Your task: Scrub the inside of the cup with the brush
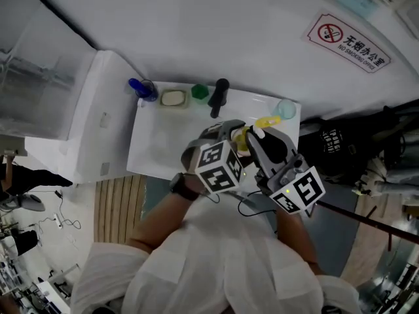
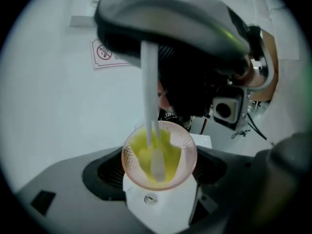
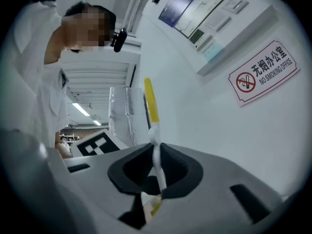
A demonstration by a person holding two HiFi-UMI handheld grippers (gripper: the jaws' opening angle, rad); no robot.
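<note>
Left tongs (image 2: 159, 177) clamp the pink cup (image 2: 185, 147); right tongs (image 3: 157, 177) pinch the brush (image 3: 151, 101), its yellow head inside the cup.

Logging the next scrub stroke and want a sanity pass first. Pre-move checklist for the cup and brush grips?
1. Cup grip: ok. The left hand-held gripper has its jaws closed on the cup.
2. Brush grip: ok. The right hand-held gripper has its jaws closed on the brush handle.
3. Brush in cup: ok. Its yellow head sits inside the cup's mouth.
4. Head touching the cup's bottom: cannot tell, since the head hides it.
5. Water or soap in the cup: cannot tell.
</note>
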